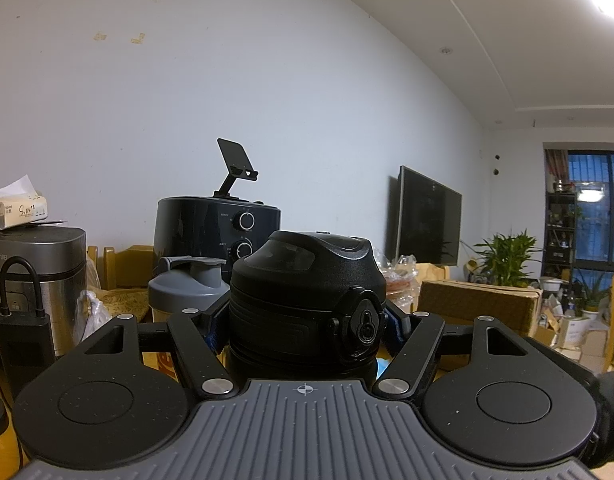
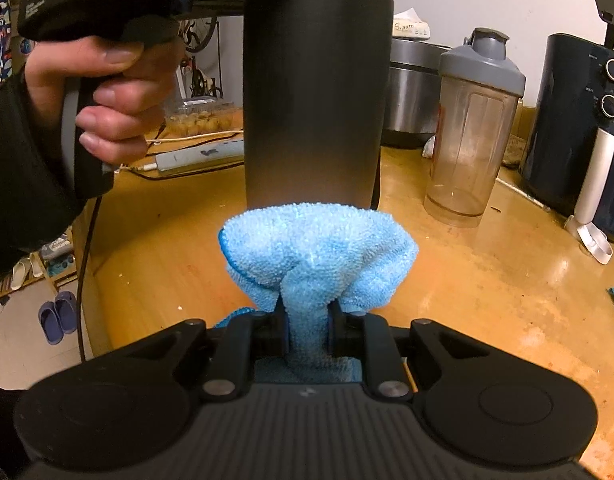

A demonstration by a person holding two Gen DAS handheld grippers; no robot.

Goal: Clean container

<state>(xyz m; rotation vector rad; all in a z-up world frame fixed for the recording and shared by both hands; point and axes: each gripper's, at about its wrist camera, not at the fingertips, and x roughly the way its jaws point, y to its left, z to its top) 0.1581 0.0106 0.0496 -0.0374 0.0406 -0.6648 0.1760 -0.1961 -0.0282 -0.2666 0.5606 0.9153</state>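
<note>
The left tongs [image 1: 305,320] are clamped around the black bottle [image 1: 307,292], just under its lid; the pads press on both sides of the neck; the bottle stands up straight, and in the right wrist view its dark body [image 2: 317,92] rises above the counter [image 2: 487,280]; its bottom is hidden behind the cloth, so I cannot tell if it rests on the wood or hangs a little over it. A person's hand [image 2: 111,92] grips the handle of the left tool.

The right tongs [image 2: 307,324] are squeezed tight on a blue cloth [image 2: 319,248]; the fluffy bunch sticks out in front and sits right at the low part of the bottle, touching it or nearly so.

I think this is the wiping step; one tool holds the bottle steady, the other rubs its outside with the cloth. The next move likely needs the cloth pressed on the side and slid up or around it; the left grip must stay firm so the bottle does not tip or spin. A clear shaker cup [image 2: 475,128] stands near on the right; the cloth hand should keep away from it.
</note>
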